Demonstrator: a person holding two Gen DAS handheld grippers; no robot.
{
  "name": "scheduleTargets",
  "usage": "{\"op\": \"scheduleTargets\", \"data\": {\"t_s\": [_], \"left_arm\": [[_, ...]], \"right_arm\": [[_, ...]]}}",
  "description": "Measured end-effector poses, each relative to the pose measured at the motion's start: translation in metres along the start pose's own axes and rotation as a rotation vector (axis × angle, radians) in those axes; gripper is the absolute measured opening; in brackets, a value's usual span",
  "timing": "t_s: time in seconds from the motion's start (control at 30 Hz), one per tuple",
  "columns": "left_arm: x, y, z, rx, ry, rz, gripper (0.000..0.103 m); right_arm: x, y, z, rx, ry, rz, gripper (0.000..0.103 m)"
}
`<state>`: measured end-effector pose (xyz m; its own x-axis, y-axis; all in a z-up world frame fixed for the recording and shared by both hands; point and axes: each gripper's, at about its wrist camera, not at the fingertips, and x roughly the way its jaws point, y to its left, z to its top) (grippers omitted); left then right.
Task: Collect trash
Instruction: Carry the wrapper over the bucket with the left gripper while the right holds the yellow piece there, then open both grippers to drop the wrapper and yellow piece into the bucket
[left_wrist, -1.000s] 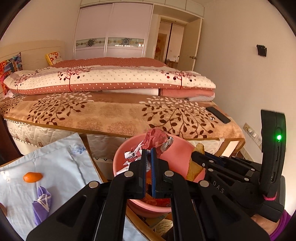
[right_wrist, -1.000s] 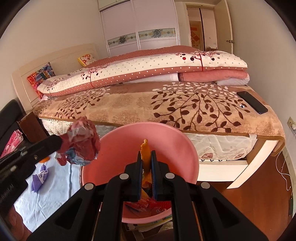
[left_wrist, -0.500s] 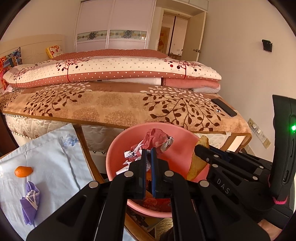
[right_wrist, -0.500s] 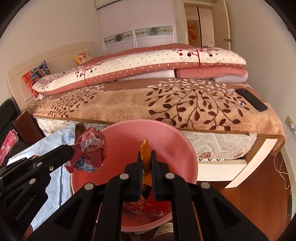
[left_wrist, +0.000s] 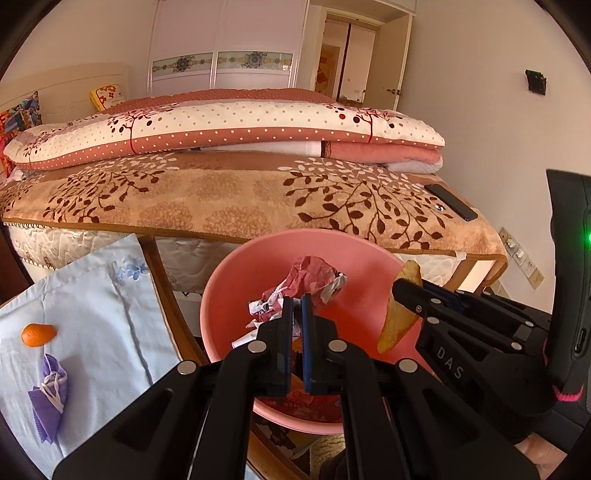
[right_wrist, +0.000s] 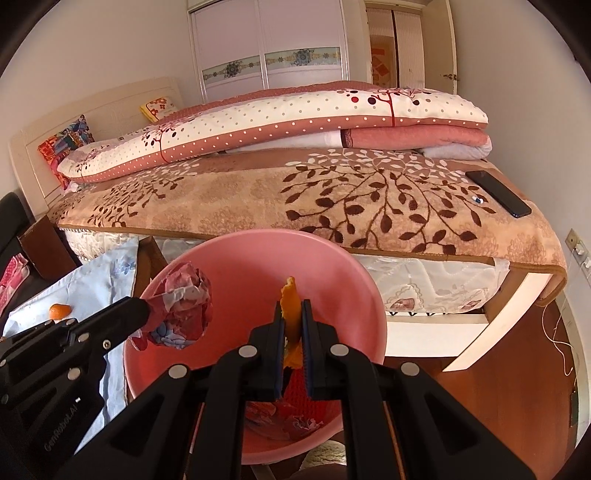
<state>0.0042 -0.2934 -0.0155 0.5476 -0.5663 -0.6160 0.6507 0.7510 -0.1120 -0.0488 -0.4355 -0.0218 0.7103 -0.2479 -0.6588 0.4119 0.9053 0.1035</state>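
A pink plastic basin (left_wrist: 236, 295) (right_wrist: 332, 273) stands below both grippers, with crumpled wrappers in its bottom. My left gripper (left_wrist: 295, 306) (right_wrist: 147, 314) is shut on a crumpled red and white paper wad (left_wrist: 310, 280) (right_wrist: 184, 306), held over the basin's left part. My right gripper (right_wrist: 293, 314) (left_wrist: 397, 286) is shut on a piece of orange peel (right_wrist: 290, 302) (left_wrist: 399, 314), held above the basin's middle. On the pale blue cloth (left_wrist: 96, 314) to the left lie another piece of orange peel (left_wrist: 37, 334) (right_wrist: 59, 311) and a purple face mask (left_wrist: 50, 395).
A bed (left_wrist: 236, 199) with a leaf-patterned blanket and folded quilts fills the space behind the basin. A black phone (left_wrist: 450, 201) (right_wrist: 498, 192) lies at the blanket's right corner. Wooden floor (right_wrist: 517, 369) and a wall with sockets lie to the right.
My left gripper has sunk and come forward with the paper wad, from beside the basin's left rim to over it. The right gripper with the peel has stayed put.
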Motion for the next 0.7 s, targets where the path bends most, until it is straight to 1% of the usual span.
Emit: {"op": "scheduleTargets", "data": {"t_s": [0.13,0.27,0.43,0.57,0.63,0.67,0.7], "left_arm": [[0.0035,-0.0013,-0.0028,0.002,0.017,0.001,0.004],[0.0033,-0.0011,-0.0034,0.003,0.015,0.005,0.004],[0.0018,0.0007,-0.0025,-0.008,0.018,-0.012,0.004],[0.0012,0.0016,-0.0016,-0.007,0.022,-0.012,0.007],[0.0006,0.0020,-0.0014,-0.009,0.021,-0.016,0.023],[-0.0009,0.0027,-0.0010,-0.014,0.015,-0.016,0.037],[-0.0027,0.0036,-0.0007,-0.019,0.005,-0.009,0.042]], "right_arm": [[0.0045,-0.0006,-0.0017,0.008,0.012,0.004,0.008],[0.0073,-0.0004,-0.0020,0.005,0.018,0.003,0.008],[0.0073,0.0002,-0.0015,0.004,0.014,0.009,0.008],[0.0076,0.0036,0.0008,-0.009,0.013,0.013,0.009],[0.0067,0.0051,0.0020,-0.016,0.008,0.014,0.021],[0.0058,0.0054,0.0027,-0.018,0.003,0.012,0.023],[0.0049,0.0052,0.0032,-0.017,0.000,0.009,0.024]]}}
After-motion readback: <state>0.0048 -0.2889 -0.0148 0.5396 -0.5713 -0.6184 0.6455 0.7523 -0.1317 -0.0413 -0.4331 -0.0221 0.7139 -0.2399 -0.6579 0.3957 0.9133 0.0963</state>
